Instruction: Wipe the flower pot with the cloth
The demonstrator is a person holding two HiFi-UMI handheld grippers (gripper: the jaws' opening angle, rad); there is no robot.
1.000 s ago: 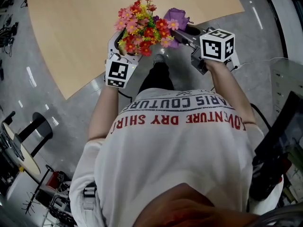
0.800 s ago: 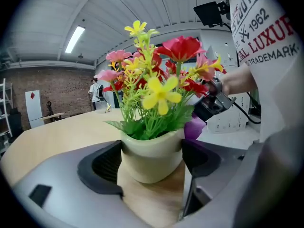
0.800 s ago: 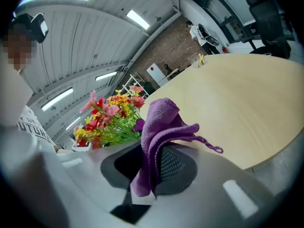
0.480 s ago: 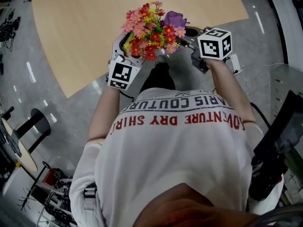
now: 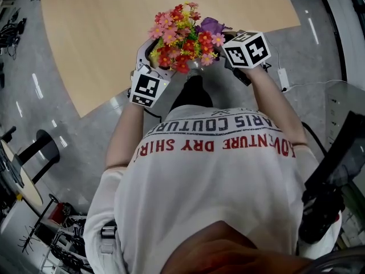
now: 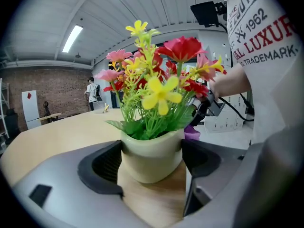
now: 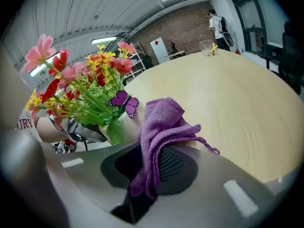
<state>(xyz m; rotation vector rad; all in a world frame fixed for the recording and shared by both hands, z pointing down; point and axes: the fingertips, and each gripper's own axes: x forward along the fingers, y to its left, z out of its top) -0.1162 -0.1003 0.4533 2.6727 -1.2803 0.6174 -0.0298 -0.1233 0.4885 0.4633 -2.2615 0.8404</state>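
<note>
Head view: the shirt (image 5: pixel 217 170) reads "DRY SHIRT", upside down. The left gripper (image 5: pixel 147 61) and right gripper (image 5: pixel 227 39) flank the flowers (image 5: pixel 182 36).

Left gripper view: the shirt shows "1962" and "TRADEMARK". The jaws clamp the flower pot (image 6: pixel 152 156) squarely between them.

Right gripper view: the jaws pinch the purple cloth (image 7: pixel 159 127), with the pot just left of the tips.

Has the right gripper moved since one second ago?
Yes. Against the table edge, the right gripper has shifted left, toward the flowers.
</note>
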